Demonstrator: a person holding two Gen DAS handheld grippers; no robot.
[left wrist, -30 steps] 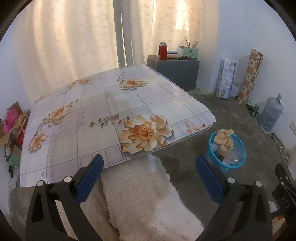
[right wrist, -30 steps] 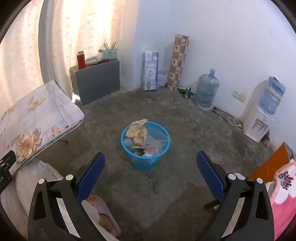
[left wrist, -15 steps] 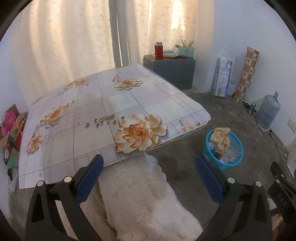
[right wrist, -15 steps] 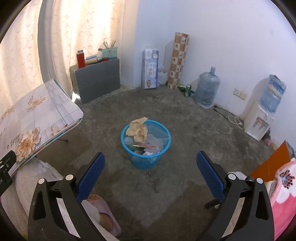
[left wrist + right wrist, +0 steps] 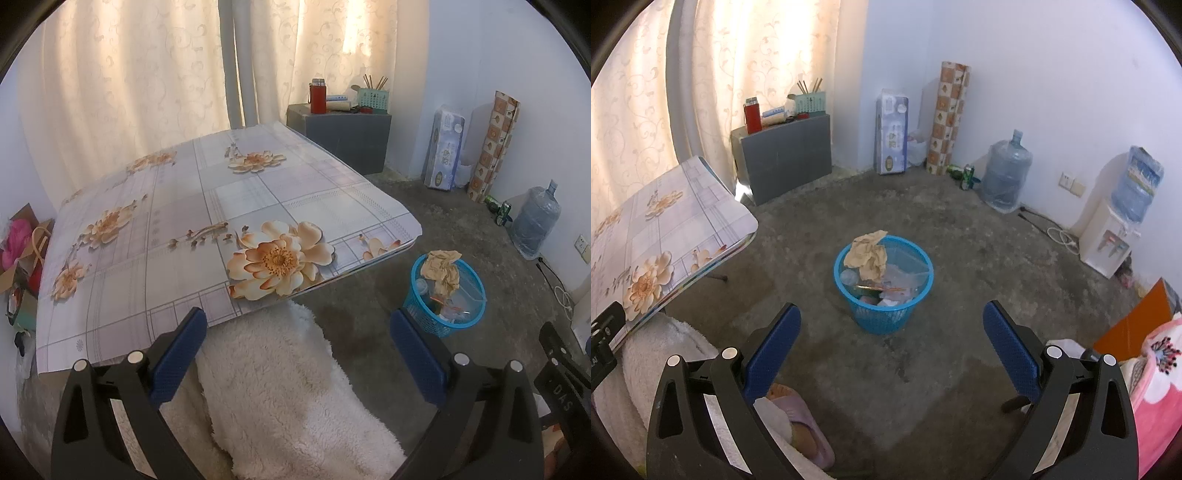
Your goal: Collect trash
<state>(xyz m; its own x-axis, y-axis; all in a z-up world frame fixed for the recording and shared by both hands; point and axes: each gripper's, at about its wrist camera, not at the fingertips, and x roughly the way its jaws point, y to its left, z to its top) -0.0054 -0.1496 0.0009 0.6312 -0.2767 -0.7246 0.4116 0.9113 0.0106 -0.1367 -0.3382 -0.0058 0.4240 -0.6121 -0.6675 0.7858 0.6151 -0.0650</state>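
Note:
A blue mesh trash basket (image 5: 886,317) stands on the concrete floor, with a crumpled tan paper (image 5: 868,254) on its rim and wrappers and clear plastic inside. It also shows in the left wrist view (image 5: 424,314), right of the table. My right gripper (image 5: 892,339) is open and empty, held above the floor in front of the basket. My left gripper (image 5: 295,347) is open and empty, above a white fleece (image 5: 280,387) at the near edge of the flowered table (image 5: 184,229).
A grey cabinet (image 5: 786,162) with a red flask stands by the curtain. A tissue pack (image 5: 892,133), patterned roll (image 5: 947,118), water jug (image 5: 1006,177) and dispenser (image 5: 1115,236) line the wall. A slippered foot (image 5: 798,428) is near the right gripper.
The left view has shifted slightly, so the table and basket sit a little further left in it. The right view is almost unchanged. Both grippers stay open and empty.

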